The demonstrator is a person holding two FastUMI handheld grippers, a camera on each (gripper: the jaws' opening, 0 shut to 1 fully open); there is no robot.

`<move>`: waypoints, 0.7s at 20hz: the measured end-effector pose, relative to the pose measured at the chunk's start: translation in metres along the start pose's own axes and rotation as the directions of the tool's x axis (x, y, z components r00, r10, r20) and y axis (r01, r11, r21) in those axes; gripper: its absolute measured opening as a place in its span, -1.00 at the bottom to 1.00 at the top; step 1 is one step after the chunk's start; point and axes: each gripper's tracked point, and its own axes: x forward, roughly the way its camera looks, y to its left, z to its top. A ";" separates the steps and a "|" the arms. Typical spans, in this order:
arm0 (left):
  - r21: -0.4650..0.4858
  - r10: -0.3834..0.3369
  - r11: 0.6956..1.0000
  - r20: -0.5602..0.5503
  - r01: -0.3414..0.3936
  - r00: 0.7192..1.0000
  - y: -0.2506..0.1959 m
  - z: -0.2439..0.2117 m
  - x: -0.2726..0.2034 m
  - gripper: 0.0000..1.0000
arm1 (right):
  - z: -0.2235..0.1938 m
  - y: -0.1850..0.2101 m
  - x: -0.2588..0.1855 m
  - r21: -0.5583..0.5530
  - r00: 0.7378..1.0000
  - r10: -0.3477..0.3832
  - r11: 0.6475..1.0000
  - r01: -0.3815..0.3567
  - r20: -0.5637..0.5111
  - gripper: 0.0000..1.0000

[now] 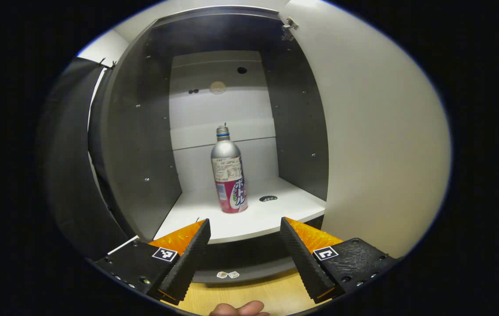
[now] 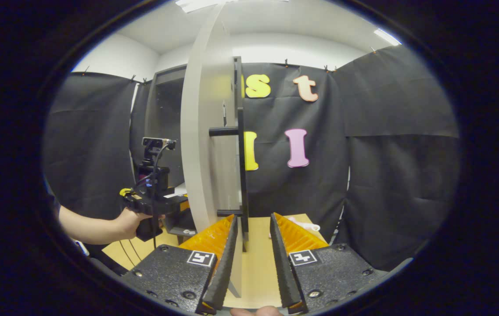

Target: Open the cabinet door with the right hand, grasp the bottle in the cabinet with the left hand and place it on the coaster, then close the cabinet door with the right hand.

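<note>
Bottle is seen upright on the cabinet shelf, ahead of the spread, empty left gripper. Door handle is flanked, ungripped, by the parted right gripper.

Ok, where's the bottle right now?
In the left gripper view, the bottle stands upright on the white cabinet shelf, about centred, just left of a small hole, straight ahead of the open left gripper.
</note>
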 end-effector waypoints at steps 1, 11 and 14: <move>0.005 0.001 1.000 0.010 -0.002 1.000 -0.001 0.005 0.005 0.93 | -0.001 0.003 0.001 0.024 1.000 0.007 1.000 -0.007 -0.001 -0.09; -0.029 0.037 0.999 0.054 -0.035 0.998 0.010 0.039 0.051 0.93 | 0.020 -0.008 -0.003 0.082 0.986 -0.058 0.996 0.045 0.156 0.52; -0.044 0.070 0.997 0.064 -0.067 0.996 0.027 0.050 0.070 0.92 | 0.020 -0.010 -0.003 0.078 0.986 -0.062 0.996 0.051 0.154 0.53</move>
